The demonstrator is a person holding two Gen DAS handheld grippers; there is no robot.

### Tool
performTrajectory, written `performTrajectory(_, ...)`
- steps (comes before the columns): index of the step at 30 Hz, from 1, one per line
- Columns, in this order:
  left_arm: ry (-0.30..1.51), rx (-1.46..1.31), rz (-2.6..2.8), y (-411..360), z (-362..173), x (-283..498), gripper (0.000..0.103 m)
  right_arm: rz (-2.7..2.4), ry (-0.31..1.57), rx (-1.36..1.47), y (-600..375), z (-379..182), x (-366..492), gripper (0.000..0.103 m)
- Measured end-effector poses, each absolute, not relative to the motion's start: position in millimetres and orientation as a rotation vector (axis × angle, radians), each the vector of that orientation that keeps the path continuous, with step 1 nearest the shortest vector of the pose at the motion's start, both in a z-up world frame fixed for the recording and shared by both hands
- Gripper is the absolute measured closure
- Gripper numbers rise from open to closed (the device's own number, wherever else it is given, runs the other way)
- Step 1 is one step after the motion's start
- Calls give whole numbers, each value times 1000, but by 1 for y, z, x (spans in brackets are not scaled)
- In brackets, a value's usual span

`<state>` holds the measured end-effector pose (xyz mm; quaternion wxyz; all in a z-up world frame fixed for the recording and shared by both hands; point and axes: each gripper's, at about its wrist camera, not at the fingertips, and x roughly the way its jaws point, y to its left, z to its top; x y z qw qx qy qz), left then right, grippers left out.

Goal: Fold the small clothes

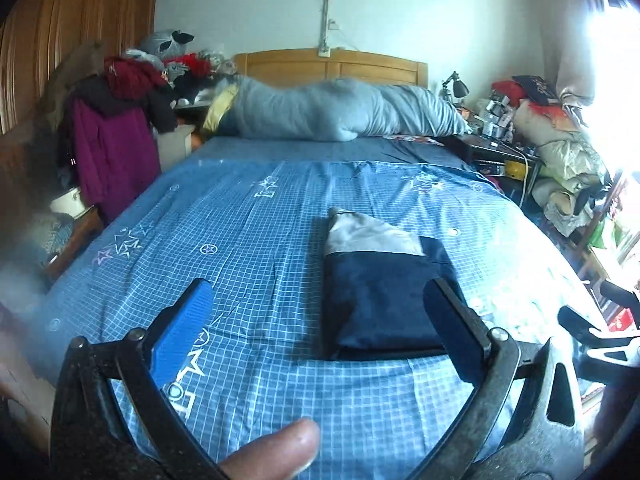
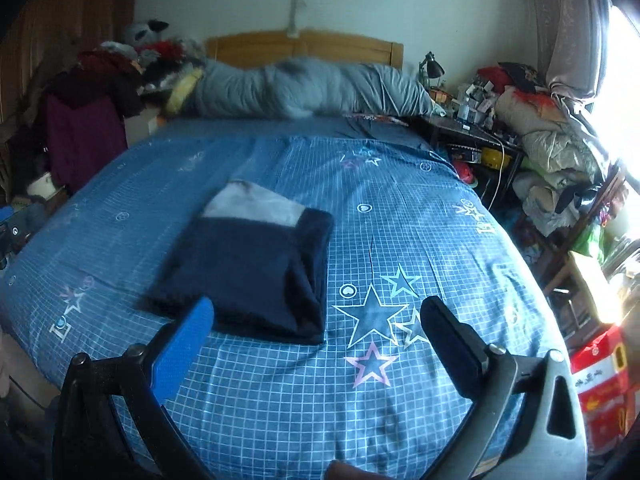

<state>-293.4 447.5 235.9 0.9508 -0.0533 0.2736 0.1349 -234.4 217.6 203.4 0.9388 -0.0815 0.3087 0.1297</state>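
At frame centre on the bedsheet (image 2: 400, 208) lay the folded navy garment (image 2: 248, 272), both left gripper (image 1: 320, 320) and right gripper (image 2: 320, 328) spread and empty; edges likely needed squaring, gently.

The left gripper (image 1: 316, 312) hovers above the bed (image 1: 248, 216) with its jaws spread wide and nothing between them; a fingertip (image 1: 276, 452) shows below it. The right gripper (image 2: 320, 324) likewise hangs over the bed, jaws wide apart and empty.
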Motion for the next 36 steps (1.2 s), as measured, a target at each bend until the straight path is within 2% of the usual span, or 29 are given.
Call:
performTrajectory(11, 550, -47, 275, 411, 257, -310, 0, 270, 590, -134, 218, 258, -284, 0)
performTrajectory(36, 517, -13, 261, 383, 267, -322, 0, 273, 557, -133, 221, 270, -297, 0)
